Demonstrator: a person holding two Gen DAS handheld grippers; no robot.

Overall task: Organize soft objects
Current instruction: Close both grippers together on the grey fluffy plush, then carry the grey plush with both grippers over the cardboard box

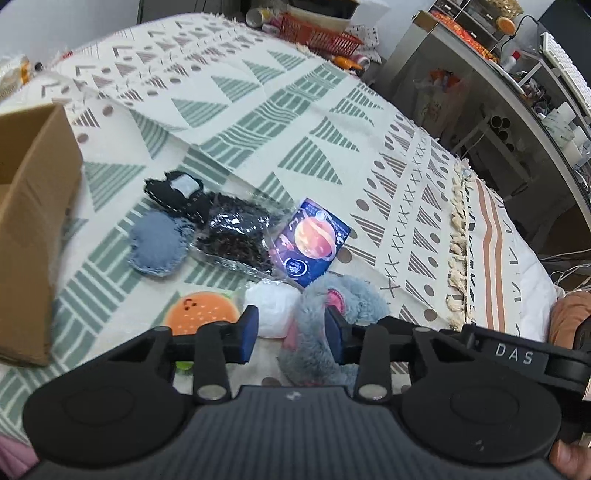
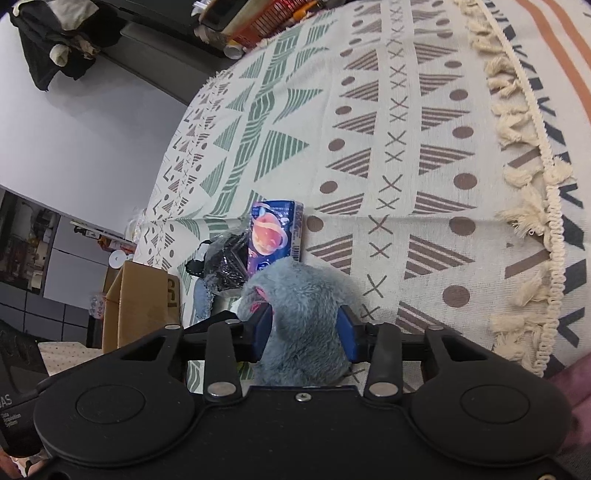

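Observation:
A grey plush toy (image 1: 332, 317) with pink patches lies on the patterned cloth. My right gripper (image 2: 304, 328) has its fingers on both sides of the plush (image 2: 303, 314) and is shut on it. My left gripper (image 1: 290, 330) is open and empty, low over the pile; the plush lies against its right finger. Near it lie a white soft bundle (image 1: 275, 308), an orange burger plush (image 1: 201, 312), a blue denim pad (image 1: 157, 243), a black stitched pouch (image 1: 177, 194), a clear bag of dark stuff (image 1: 236, 236) and a blue planet packet (image 1: 312, 242).
An open cardboard box (image 1: 33, 206) stands at the left of the pile; it also shows in the right wrist view (image 2: 140, 306). A red basket (image 1: 317, 33) and clutter sit at the cloth's far edge. Shelves (image 1: 517, 92) stand to the right. A tasselled seam (image 2: 528, 155) crosses the cloth.

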